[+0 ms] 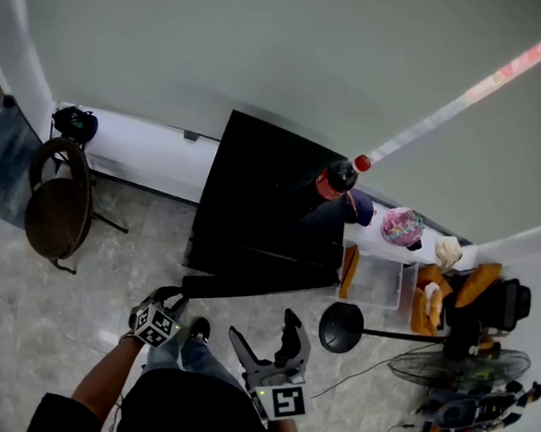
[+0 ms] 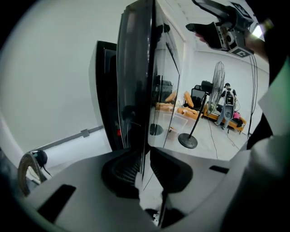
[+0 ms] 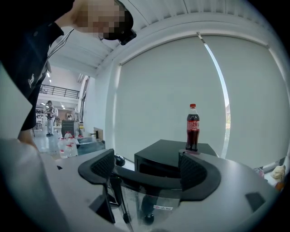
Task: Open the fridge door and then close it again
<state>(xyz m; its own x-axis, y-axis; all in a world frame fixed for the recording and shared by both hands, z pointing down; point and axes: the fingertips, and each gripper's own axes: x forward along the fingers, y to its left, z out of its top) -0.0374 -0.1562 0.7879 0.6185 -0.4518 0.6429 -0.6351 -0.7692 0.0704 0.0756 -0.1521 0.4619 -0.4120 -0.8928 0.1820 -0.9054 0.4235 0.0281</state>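
Left gripper (image 2: pixel 144 170) clenched on edge of open fridge door (image 2: pixel 136 68); right gripper (image 3: pixel 147 166) released, jaws wide apart

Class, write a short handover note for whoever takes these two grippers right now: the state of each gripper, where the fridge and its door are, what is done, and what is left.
Left gripper: shut on the free edge of the door.
Right gripper: open, empty, held in front of the door.
Fridge: door partly open; a bottle stands on top.
Done: the door is off the cabinet.
Left: probably swing it wider, then push it fully shut and let go.
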